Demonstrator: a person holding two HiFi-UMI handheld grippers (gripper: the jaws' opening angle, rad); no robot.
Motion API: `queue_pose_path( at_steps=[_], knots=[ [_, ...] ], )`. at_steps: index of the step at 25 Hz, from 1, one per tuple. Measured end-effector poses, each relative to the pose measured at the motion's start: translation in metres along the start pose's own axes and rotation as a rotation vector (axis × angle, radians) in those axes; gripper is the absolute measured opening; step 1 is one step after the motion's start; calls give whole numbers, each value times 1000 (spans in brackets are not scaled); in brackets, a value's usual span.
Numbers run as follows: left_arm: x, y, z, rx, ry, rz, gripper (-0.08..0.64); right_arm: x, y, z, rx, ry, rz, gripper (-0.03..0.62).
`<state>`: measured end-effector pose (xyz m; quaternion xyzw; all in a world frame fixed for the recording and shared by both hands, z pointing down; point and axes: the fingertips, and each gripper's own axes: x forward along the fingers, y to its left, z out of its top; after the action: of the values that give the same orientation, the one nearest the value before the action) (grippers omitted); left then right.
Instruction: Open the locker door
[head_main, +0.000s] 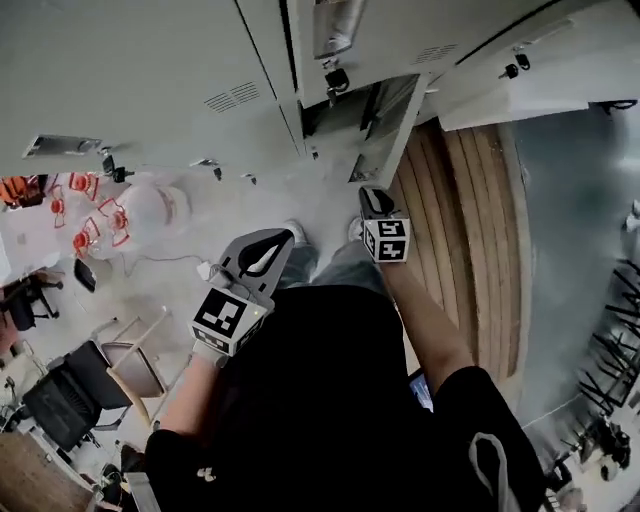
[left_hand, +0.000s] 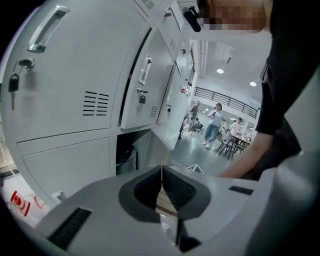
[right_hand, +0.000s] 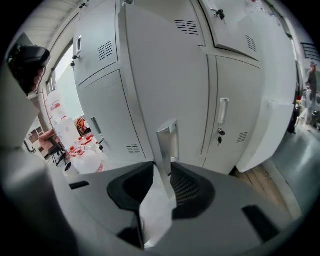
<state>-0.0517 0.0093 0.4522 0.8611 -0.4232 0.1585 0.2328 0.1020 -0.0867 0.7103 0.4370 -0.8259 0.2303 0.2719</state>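
Note:
The grey locker door stands ajar, its free edge turned toward me, with a recessed metal handle low on that edge. My right gripper is shut on the door's edge just below the handle, one pad on each face. From the head view, the right gripper reaches to the lower edge of the ajar door, which shows the dark locker inside. My left gripper hangs back over the floor, away from the lockers. Its jaws are shut with nothing between them.
Shut lockers with keys in their locks line the wall on both sides. A wooden floor strip runs on the right. Clear jugs with red fittings and chairs stand to the left. People stand far down the hall.

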Motion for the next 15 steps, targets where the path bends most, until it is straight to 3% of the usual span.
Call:
queue_pose_path(
  at_steps=[8,15],
  knots=[
    [26,-11,7,67,46,-134,23,-37,-51,-22,110,-7,-172,93],
    [43,-16,14,102,65,-185,23,-59,-103,-31,200,-14,-305,63]
  ],
)
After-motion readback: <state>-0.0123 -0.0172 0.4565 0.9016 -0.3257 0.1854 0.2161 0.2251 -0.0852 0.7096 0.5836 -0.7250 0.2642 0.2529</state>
